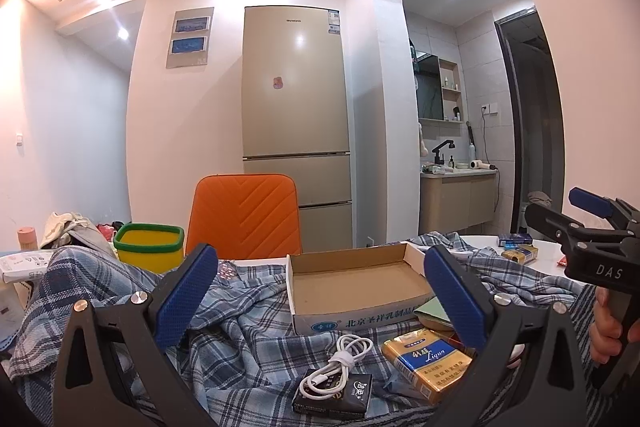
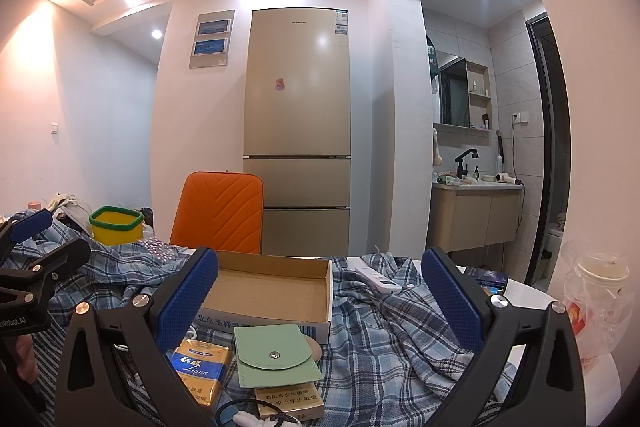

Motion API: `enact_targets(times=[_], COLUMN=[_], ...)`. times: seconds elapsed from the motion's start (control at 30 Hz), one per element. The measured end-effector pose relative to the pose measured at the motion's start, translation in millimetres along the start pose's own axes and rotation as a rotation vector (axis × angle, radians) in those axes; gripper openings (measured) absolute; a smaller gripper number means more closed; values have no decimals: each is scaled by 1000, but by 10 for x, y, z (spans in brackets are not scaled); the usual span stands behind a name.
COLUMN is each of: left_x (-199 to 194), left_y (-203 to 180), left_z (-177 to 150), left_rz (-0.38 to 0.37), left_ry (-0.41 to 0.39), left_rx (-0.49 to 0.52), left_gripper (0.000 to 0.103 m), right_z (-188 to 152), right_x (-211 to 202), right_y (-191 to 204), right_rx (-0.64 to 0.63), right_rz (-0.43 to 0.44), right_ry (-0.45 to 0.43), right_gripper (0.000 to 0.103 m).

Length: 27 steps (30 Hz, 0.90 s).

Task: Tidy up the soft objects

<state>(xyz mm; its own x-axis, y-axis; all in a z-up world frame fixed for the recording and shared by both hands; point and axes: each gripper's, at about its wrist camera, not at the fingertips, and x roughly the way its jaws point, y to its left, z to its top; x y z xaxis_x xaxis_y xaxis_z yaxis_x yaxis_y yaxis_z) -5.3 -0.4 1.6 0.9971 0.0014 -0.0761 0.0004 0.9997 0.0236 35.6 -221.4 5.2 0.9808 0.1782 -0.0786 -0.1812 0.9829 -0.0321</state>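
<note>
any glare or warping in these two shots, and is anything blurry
Left wrist view: ceiling spotlights flare into starbursts, a bright sheen sits on the fridge, and the walls bow outward from the fisheye. Right wrist view: same bowing and dark corners, and the plastic bottle at the edge looks soft and smeared.

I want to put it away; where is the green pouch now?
In the right wrist view, the green pouch lies low centre, before the cardboard box, right of the yellow pack.

Each gripper point(image 1: 320, 297) point(image 2: 320, 297) is black, with blue textured pads point(image 1: 188, 291), silver screws, white lettering.
</note>
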Motion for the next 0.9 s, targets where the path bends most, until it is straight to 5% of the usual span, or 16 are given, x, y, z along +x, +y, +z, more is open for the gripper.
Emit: enact_targets(times=[0.9], left_x=[46], left_y=[86], left_z=[-21], left_rz=[20], left_ry=[25], left_rx=[-25], left_gripper=[103], right_z=[5], right_x=[-6], right_y=[4], right_rx=[1], right_rz=[0], right_ry=[-1], right_gripper=[103])
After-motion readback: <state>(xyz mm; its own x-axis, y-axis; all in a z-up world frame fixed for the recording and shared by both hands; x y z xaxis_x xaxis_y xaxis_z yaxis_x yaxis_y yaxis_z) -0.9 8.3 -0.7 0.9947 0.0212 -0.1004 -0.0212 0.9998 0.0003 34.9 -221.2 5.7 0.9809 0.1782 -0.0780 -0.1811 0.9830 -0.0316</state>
